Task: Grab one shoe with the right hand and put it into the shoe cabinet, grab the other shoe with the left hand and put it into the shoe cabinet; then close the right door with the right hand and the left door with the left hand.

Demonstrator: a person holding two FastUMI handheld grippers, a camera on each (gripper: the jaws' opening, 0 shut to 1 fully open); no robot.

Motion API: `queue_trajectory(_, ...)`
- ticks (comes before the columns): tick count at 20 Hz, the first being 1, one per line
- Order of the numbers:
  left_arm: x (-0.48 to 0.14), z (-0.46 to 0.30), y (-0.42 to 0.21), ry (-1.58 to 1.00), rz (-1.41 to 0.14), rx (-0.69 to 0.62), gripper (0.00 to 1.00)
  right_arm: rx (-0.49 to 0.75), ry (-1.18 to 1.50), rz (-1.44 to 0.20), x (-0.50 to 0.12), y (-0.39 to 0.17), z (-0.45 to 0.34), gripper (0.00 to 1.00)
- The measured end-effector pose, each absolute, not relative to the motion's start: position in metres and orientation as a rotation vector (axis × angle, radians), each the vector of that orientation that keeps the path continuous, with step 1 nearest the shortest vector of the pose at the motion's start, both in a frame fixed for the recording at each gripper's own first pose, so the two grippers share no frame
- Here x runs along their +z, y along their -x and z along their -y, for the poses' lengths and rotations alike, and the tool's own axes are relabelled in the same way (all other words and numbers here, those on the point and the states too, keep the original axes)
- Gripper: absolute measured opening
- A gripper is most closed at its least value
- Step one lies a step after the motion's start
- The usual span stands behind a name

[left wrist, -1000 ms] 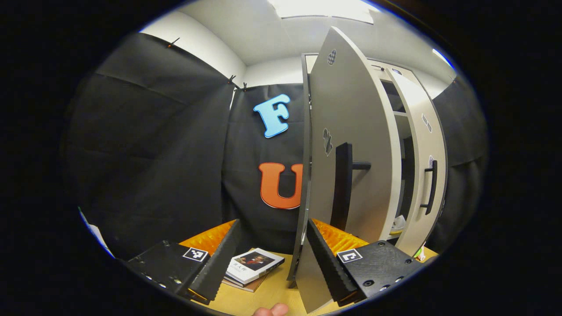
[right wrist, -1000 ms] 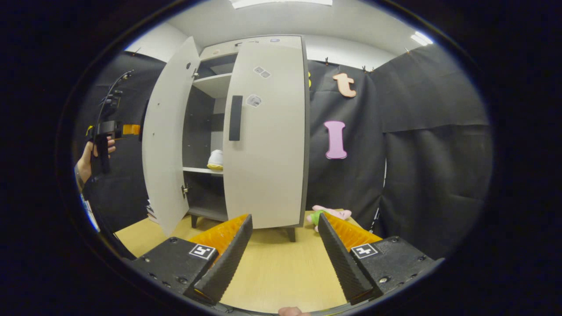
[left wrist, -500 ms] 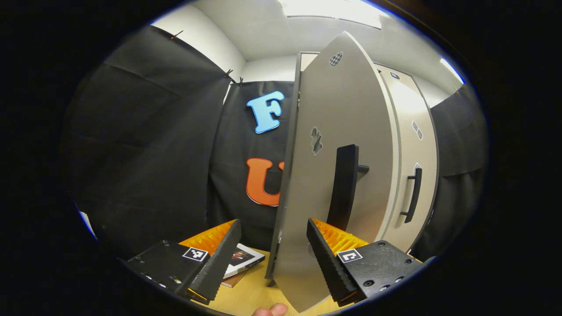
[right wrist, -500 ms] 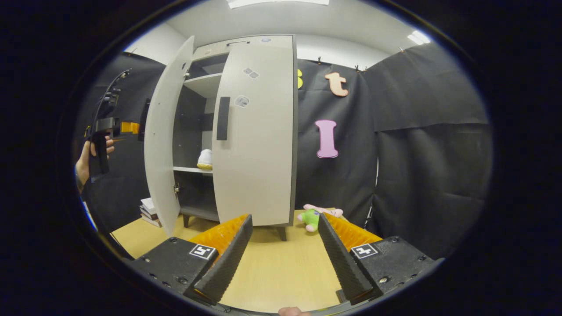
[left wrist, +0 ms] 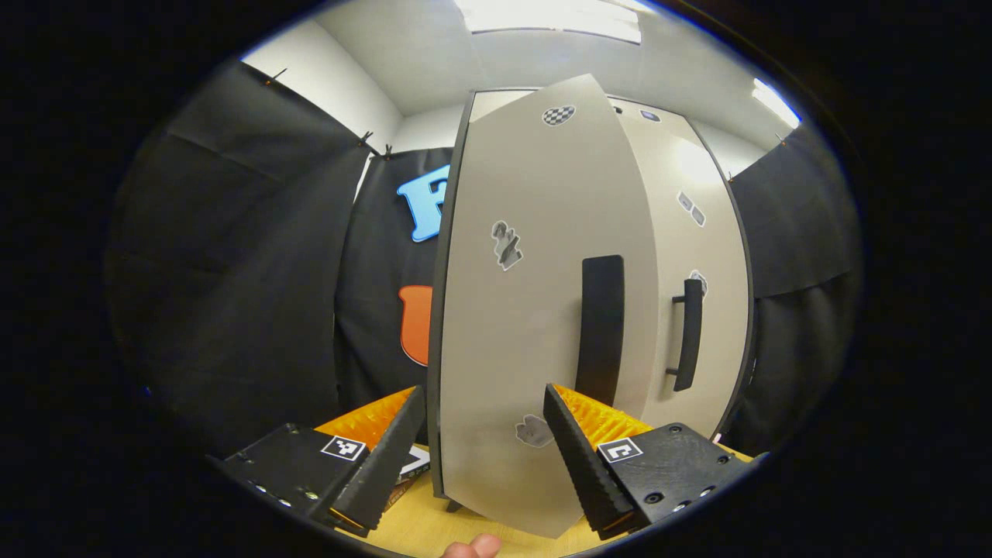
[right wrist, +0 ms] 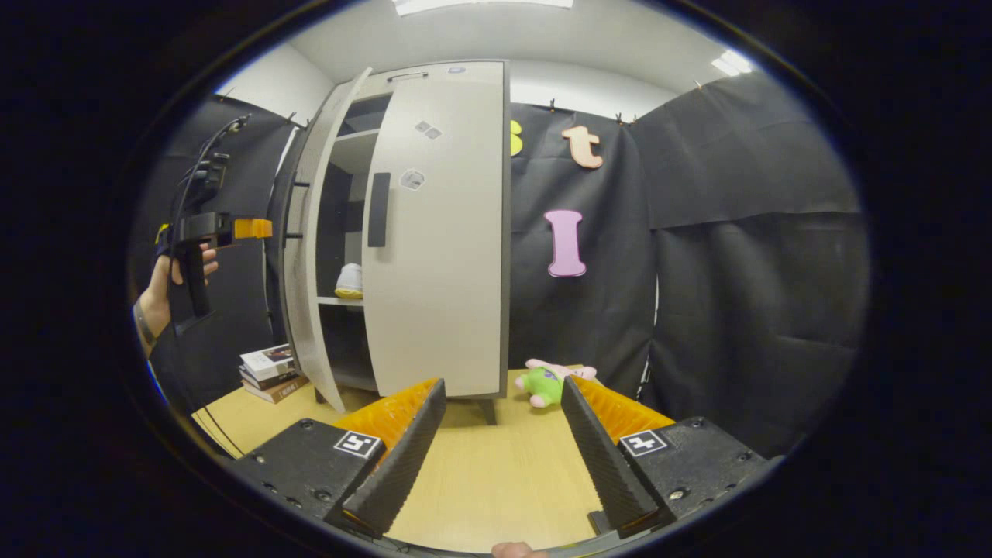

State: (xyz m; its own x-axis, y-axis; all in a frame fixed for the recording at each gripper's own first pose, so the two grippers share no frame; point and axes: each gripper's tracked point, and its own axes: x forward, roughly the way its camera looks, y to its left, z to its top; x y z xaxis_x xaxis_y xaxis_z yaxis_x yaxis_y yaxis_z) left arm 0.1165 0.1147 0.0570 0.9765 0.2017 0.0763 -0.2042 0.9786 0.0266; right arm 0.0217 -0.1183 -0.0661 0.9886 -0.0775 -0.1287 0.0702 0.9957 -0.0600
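Shoe cabinet [right wrist: 434, 232] is seen standing on the wooden floor [right wrist: 496, 473], at about 11 o'clock in the right gripper view. One white shoe [right wrist: 349, 280] is seen on the middle shelf, through the gap between the doors; the second shoe cannot be made out, though it is judged to be inside, hidden by a door. The right door [right wrist: 442, 248] is seen flat against the cabinet front and is judged shut. The left door [left wrist: 535, 310] is seen ajar at a narrow angle, its dark handle [left wrist: 601, 329] at about 1 o'clock in the left gripper view, the right door's handle [left wrist: 688, 335] just beside it at 2 o'clock.

Left gripper [left wrist: 484, 446] is held with fingers spread and nothing between them, close up to the left door's face; contact cannot be told. In the right gripper view it is seen at 9 o'clock, held by a hand [right wrist: 159, 287] just outside the door. Right gripper [right wrist: 500, 446] is held released and empty, well apart from the cabinet, over bare floor.

Noted nearby: a stack of books [right wrist: 267, 372] at 8 o'clock by the cabinet foot, a plush toy [right wrist: 552, 381] at the right foot.

Judged remaining: the last of the left door's swing, until it lies flush like the right one
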Motion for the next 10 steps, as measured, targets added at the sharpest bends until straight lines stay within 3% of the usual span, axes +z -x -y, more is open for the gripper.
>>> queue_trajectory(10, -0.012, -0.045, -0.013, -0.065, -0.027, 0.076, 0.92, -0.030, 0.039, -0.113, -0.056, -0.015, 0.097, 0.97)
